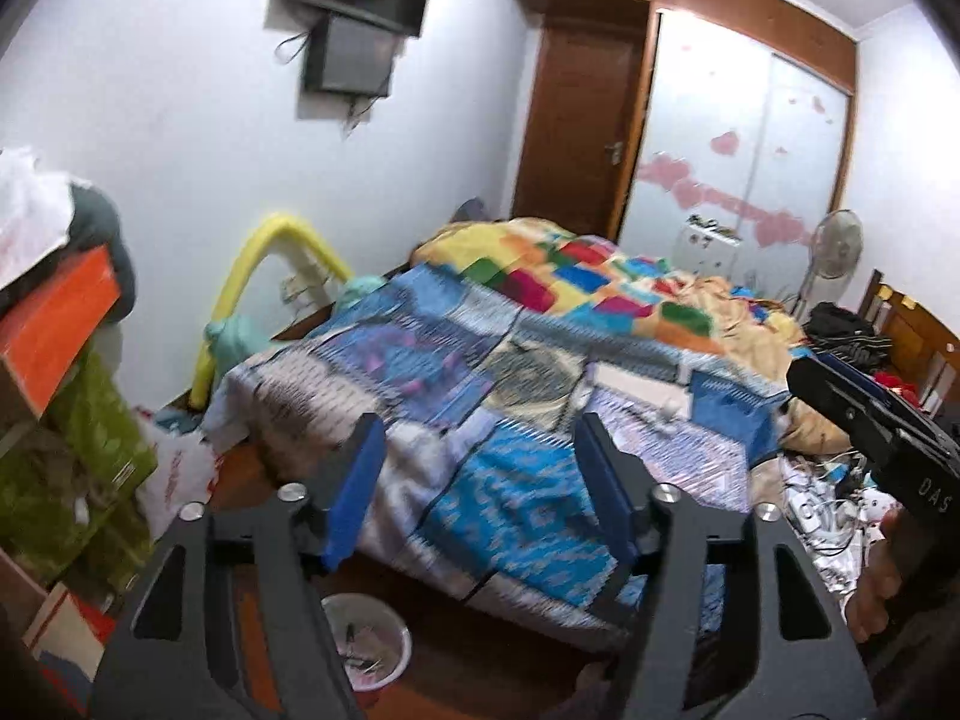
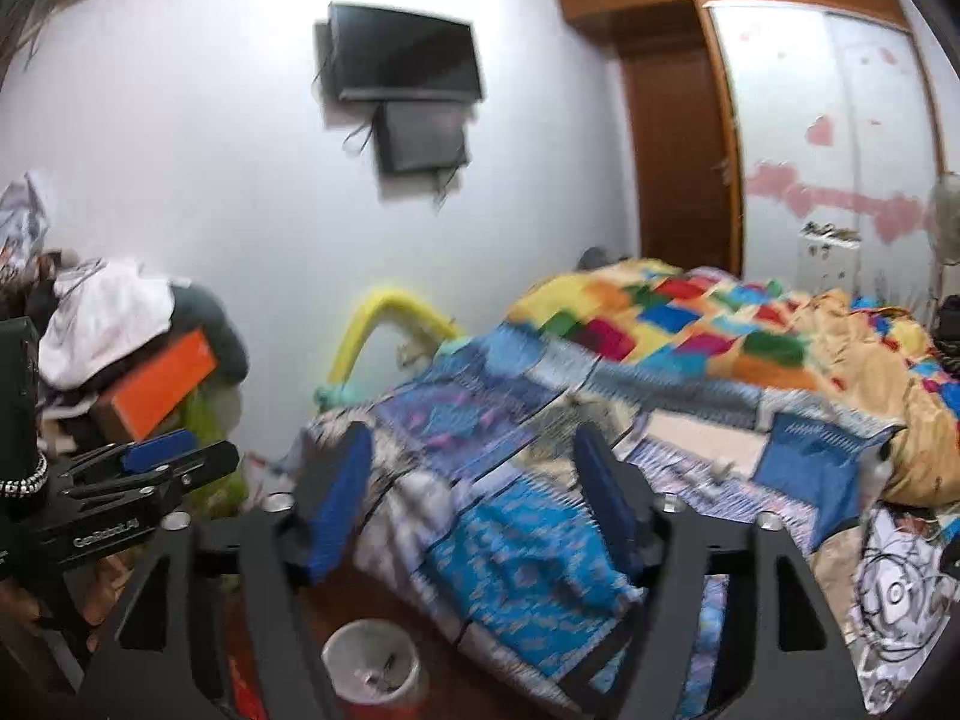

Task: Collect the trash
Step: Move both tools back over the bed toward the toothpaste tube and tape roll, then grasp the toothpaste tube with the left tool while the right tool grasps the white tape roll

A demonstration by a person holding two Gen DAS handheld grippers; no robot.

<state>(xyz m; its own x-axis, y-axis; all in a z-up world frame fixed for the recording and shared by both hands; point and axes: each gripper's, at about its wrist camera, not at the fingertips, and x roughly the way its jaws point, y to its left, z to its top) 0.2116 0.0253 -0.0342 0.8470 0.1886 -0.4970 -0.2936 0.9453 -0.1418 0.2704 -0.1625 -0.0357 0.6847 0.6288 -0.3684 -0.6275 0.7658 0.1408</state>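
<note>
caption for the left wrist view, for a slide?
Left claw open and empty, aimed over the patchwork-covered bed; trash bin on the floor below.

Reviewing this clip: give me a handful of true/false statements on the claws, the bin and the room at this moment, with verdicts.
1. Both claws hold trash. False: the left claw and right claw stand open with nothing between the fingers.
2. A trash bin stands on the floor by the bed, with bits inside. True.
3. Two dark screens hang on the wall. True.
4. The wooden door stands wide open. False: it is closed.
5. The bed is bare. False: patterned covers and a colourful quilt lie on it.
</note>
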